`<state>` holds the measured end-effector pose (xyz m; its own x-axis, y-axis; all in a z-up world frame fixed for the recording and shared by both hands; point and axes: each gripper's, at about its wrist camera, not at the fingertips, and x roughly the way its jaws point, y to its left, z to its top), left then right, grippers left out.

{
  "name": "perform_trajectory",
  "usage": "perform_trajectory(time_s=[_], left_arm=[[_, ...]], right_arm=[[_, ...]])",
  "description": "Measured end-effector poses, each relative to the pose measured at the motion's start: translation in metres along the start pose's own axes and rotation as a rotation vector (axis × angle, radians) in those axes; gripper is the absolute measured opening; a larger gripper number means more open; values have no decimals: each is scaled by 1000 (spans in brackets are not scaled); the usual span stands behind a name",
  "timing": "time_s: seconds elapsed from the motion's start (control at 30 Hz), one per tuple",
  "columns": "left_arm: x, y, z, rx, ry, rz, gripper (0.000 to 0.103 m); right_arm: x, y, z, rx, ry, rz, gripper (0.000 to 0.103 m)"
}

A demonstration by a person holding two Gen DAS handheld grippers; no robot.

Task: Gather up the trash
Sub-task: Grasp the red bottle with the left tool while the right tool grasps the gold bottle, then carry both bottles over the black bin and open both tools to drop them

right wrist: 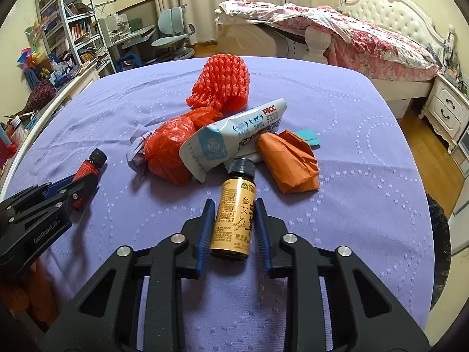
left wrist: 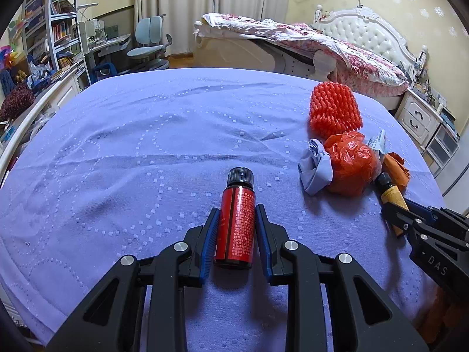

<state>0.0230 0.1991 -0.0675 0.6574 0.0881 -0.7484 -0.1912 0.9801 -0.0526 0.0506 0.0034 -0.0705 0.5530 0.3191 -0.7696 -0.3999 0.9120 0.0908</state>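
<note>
Left tool [left wrist: 236,220] gripping red bottle [left wrist: 236,228], right tool [right wrist: 233,220] gripping yellow bottle [right wrist: 233,220]

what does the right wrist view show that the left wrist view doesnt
Only the right wrist view shows the teal card and the white PICC packet's full face. Only the left wrist view shows the red bottle's whole label, clamped in the left gripper. Both show the yellow bottle in the right gripper, the red foam net, red bag and orange paper.
</note>
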Motion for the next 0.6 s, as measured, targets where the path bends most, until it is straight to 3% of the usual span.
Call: perform_trajectory(time_s=[0.33, 0.6], left_arm=[[-10, -10, -8, -8, -18, -10, 28], [-21, -33, -13, 5, -29, -62, 28]], right_arm=[[-20, -10, -20, 5, -17, 20, 23], [-44, -29, -34, 17, -60, -10, 23]])
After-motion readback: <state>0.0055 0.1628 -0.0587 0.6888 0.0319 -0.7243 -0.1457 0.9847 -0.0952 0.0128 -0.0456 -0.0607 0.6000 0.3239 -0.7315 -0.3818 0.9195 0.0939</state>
